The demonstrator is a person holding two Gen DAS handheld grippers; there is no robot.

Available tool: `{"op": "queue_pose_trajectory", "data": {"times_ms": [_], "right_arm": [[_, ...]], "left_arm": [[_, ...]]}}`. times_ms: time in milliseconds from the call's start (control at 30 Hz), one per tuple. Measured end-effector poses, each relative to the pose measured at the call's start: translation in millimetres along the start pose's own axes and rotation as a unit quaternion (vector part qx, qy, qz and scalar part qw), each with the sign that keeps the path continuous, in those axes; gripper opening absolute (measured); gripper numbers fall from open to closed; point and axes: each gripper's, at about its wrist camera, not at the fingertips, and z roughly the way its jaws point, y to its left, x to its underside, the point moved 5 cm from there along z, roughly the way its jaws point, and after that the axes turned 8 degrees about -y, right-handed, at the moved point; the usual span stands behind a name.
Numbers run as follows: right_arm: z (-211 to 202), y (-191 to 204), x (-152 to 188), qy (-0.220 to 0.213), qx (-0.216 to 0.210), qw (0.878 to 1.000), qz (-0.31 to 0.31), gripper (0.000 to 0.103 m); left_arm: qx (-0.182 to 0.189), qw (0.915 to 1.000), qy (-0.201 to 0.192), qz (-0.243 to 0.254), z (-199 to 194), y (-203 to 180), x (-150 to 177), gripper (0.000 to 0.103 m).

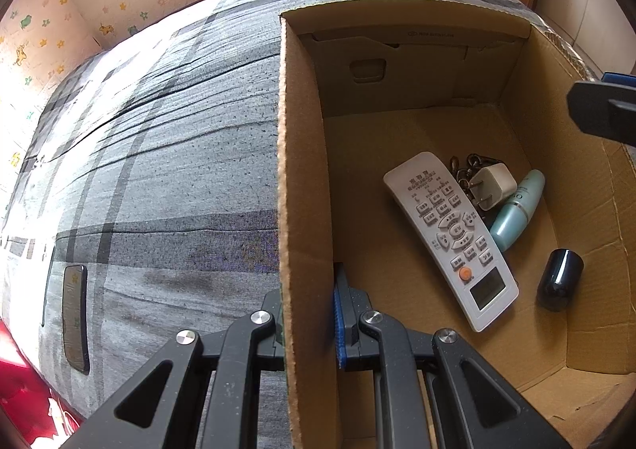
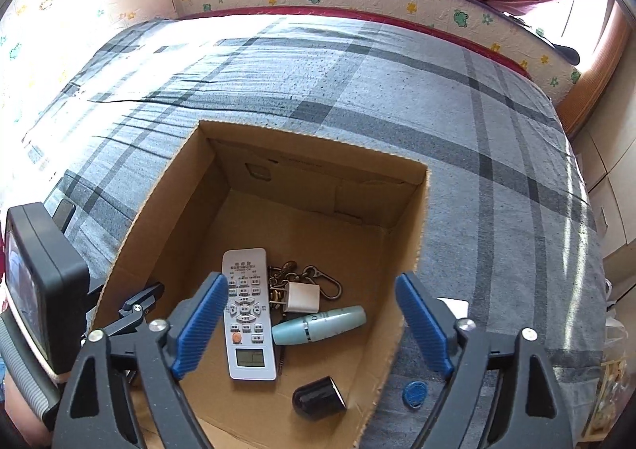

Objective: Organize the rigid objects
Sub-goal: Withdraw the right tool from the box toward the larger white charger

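A grey plaid bedspread (image 2: 397,83) bears a cardboard box (image 2: 409,250), whose wall is clamped by the left gripper (image 1: 308,314). The right gripper (image 2: 312,329) is held wide apart above the remote (image 2: 248,310) and black cap (image 2: 318,397) inside.

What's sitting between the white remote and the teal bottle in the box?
The white plug adapter and a bunch of keys lie between the remote and the teal bottle, clearest in the right wrist view.

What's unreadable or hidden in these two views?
- Keys: partly under the remote and charger, both views.
- Remote button text: too small.
- Left gripper: one finger behind the box wall it clamps, left view.
- Phone on the bedspread: dark, stretched by the lens.
- Blue tag: marking too small.
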Motion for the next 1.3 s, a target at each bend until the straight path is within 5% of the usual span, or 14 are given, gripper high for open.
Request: {"op": "queue_pose_trajectory", "data": {"times_ms": [200, 833, 1300], "right_arm": [[-13.0, -12.9, -1.7, -0.013, 0.006, 1.000, 0.004, 0.102], [-36.7, -74.9, 3.1, -0.025, 0.047, 0.998, 0.017, 0.103], [-14.4, -128.0, 42.3, -0.002, 0.073, 0.995, 0.062, 0.103]], "left_arm": [[-0.001, 1.0000, -0.001, 0.000, -0.4, -0.5, 0.0, 0.015], [-0.001, 1.0000, 0.000, 0.000, -0.2, 0.3, -0.3, 0.014], [-0.004, 1.0000, 0.001, 0.003, 0.9, -0.5, -0.1, 0.014]]}}
